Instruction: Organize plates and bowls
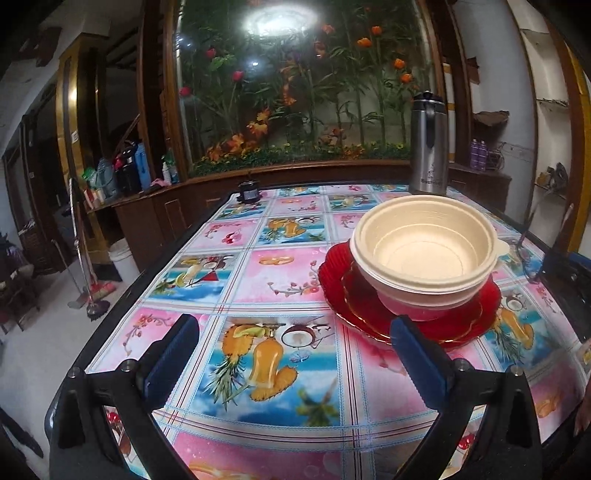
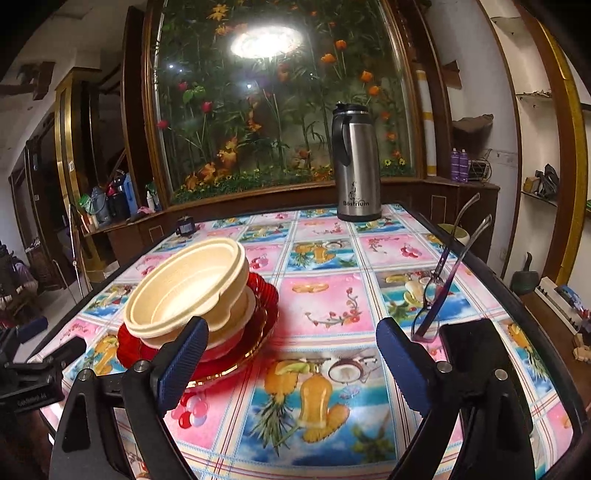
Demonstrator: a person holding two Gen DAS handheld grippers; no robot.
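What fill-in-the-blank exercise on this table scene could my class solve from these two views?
1. The stacked cream bowls sit on a ____ plate.
2. The steel flask stands ____ on the table.
3. Both the left gripper and the right gripper hold ____.

Missing words: red; upright; nothing

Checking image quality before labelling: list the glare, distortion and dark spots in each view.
Left wrist view: a lamp reflection blows out the glass panel; fisheye bends the table edge; corners are black. Right wrist view: the same glare on the glass; the cabinet frame curves strongly; the red plate tints the cloth red.
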